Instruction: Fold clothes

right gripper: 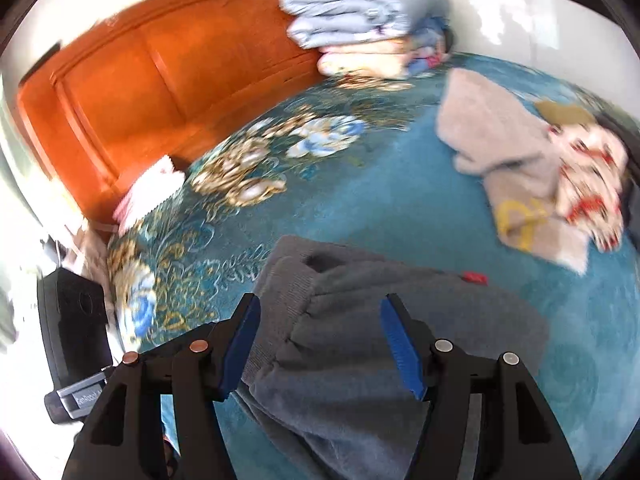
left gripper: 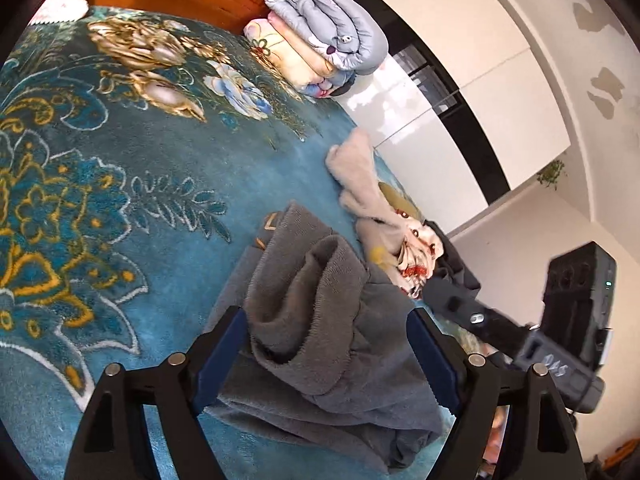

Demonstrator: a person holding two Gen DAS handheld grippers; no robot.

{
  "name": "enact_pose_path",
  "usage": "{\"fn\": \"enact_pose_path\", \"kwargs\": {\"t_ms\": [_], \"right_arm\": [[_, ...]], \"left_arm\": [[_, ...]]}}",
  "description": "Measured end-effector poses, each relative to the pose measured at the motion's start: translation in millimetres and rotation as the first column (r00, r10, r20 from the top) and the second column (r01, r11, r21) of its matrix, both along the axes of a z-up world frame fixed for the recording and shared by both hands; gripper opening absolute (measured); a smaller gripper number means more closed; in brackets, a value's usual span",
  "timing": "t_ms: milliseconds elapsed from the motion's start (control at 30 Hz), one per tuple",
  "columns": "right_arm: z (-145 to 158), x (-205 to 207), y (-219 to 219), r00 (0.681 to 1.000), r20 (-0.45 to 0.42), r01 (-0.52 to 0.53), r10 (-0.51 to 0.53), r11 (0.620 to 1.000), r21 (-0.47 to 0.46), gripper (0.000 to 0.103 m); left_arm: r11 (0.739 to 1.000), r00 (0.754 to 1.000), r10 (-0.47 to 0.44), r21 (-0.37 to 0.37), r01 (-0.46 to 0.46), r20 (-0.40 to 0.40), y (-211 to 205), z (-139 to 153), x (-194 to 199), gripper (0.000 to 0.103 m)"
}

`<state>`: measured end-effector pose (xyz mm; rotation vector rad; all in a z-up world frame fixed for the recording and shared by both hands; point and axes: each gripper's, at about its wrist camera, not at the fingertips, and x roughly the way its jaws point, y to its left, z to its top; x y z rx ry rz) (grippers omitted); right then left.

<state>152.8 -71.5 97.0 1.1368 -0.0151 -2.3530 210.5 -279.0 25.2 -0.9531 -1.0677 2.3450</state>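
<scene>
A grey fleece garment [left gripper: 320, 344] lies crumpled on the teal floral bedspread [left gripper: 120, 200]. My left gripper [left gripper: 326, 322] is open, its blue-padded fingers either side of a raised ribbed cuff of the garment. In the right wrist view the same grey garment [right gripper: 360, 344] lies under my right gripper [right gripper: 320, 312], which is open with its fingers straddling the ribbed hem. The right gripper's body shows in the left wrist view [left gripper: 560, 320], at the right.
A beige sweater [right gripper: 504, 152] and a floral cloth [right gripper: 592, 184] lie in a heap beyond the grey garment. Folded quilts [left gripper: 320, 32] are stacked by the orange wooden headboard [right gripper: 160, 80]. White wardrobe doors [left gripper: 480, 80] stand past the bed edge.
</scene>
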Motion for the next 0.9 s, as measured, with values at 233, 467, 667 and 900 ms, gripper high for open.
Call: {"fn": "enact_pose_path", "kwargs": {"t_ms": [233, 467, 667, 900], "right_arm": [[-30.8, -37.1, -49.9, 0.972, 0.044, -0.236, 0.232, 0.937, 0.256, 0.064], [-55.0, -46.6, -53.1, 0.891, 0.164, -0.455, 0.424, 0.837, 0.305, 0.064], [-51.9, -38.5, -52.7, 0.92, 0.196, -0.384, 0.341, 0.884, 0.266, 0.053], [-24.4, -33.5, -52.0, 0.954, 0.153, -0.291, 0.259, 0.924, 0.248, 0.012]], "left_arm": [[0.996, 0.999, 0.035, 0.079, -0.037, 0.025, -20.2, -9.1, -1.2, 0.085], [0.989, 0.993, 0.08, 0.117, -0.091, 0.091, -32.6, -22.9, -4.5, 0.085], [0.988, 0.991, 0.087, 0.12, -0.098, 0.099, -35.0, -23.8, -3.8, 0.085], [0.983, 0.991, 0.104, 0.142, -0.115, 0.084, -41.8, -21.6, 0.4, 0.085]]}}
